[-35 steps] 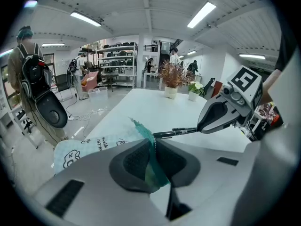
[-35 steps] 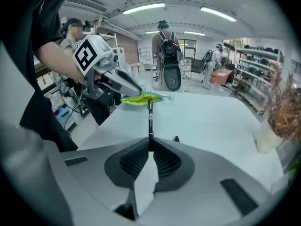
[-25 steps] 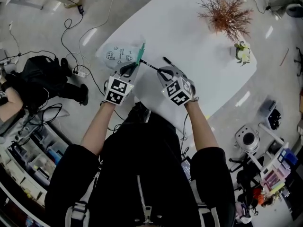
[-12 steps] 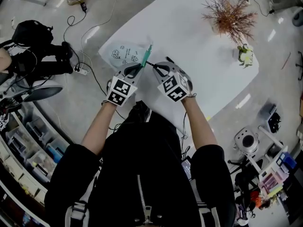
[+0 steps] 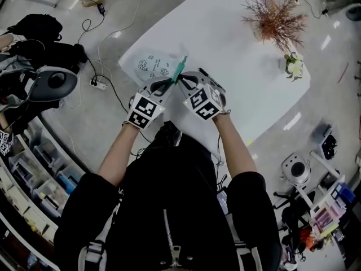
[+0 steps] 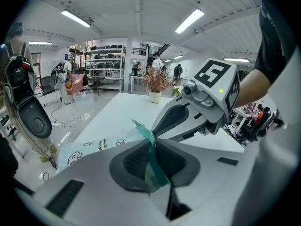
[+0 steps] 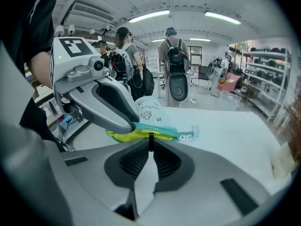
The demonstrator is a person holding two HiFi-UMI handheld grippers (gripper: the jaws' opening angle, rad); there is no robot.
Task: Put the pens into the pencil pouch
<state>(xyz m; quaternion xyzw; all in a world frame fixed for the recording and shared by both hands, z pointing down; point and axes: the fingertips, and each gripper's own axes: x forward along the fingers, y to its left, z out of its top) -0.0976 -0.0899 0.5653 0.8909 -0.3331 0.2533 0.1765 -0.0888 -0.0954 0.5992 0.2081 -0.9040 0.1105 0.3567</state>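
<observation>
A white desk [image 5: 237, 44] lies slantwise under the head view, and a person [image 5: 169, 208] in black stands at its near edge with both forearms stretched out over it. At the desk's far right corner a dried plant [image 5: 275, 20] with reddish-brown twigs stands in a small pale vase [image 5: 292, 65].

The pencil pouch [image 5: 151, 66], pale blue with little doodles printed on it, sits at the desk's left corner, just in from the edge. Its teal zip edge [image 5: 180, 69] is raised off the desk. In the right gripper view the mouth of the pouch gapes a little, showing a yellow lining [image 7: 131, 134] under the teal strip.

The left gripper [image 5: 172, 83] comes in from the near edge, its jaws drawn narrow and pinched on the teal zip edge [image 6: 151, 147]; the strip runs up between the dark ribbed pads. The pouch body [image 6: 91, 147] hangs away to the left of those jaws.

The right gripper [image 5: 183, 82] sits just beside the left one, the two sets of jaw tips almost meeting over the pouch. Its jaws are also narrow, clamped on a thin black pen [image 7: 150, 137], whose end points at the open mouth of the pouch, just short of the yellow lining.
</observation>
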